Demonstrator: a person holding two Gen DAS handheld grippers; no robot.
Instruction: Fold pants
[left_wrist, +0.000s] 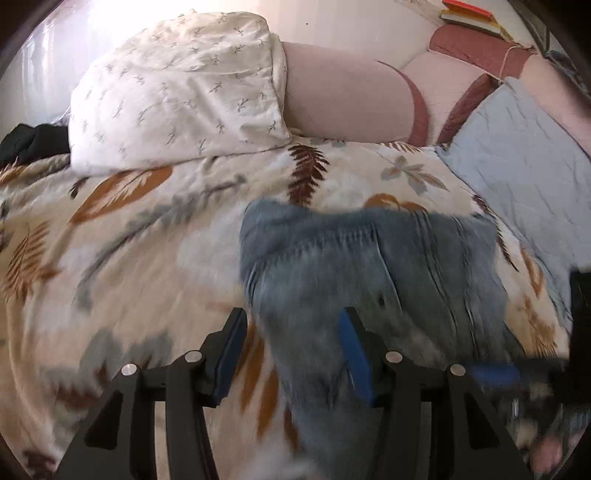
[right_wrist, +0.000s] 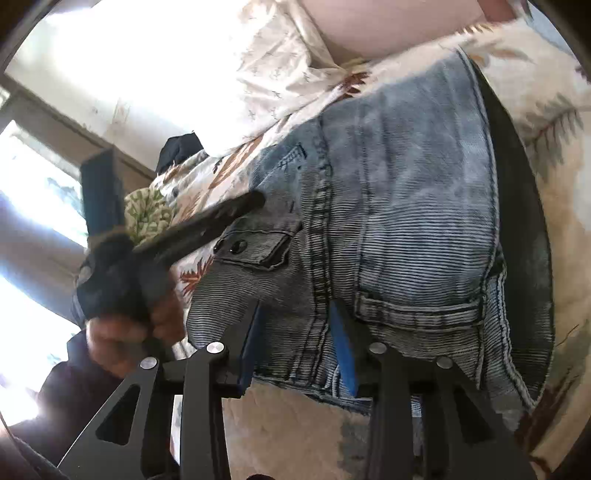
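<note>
Blue denim jeans (right_wrist: 406, 206) are shown lying on the bed's leaf-print duvet (left_wrist: 122, 258), the seat with its flapped back pocket (right_wrist: 258, 247) turned upward. The right hand-held gripper (right_wrist: 301, 347) is spread, its blue pads straddling the centre seam near the waistband; no cloth is pinched. The left hand-held gripper (left_wrist: 293, 354) is likewise spread, one finger over the jeans' left edge, the other over bare duvet. The step is judged to be early: a grip is being sought before a fold. Next, both are expected to be closed on cloth so that a fold can be drawn over. A white pillow (left_wrist: 177, 92) and a grey-blue quilted cushion (left_wrist: 517, 147) lie at the far side, well apart from the jeans; the fold area is not obstructed.
</note>
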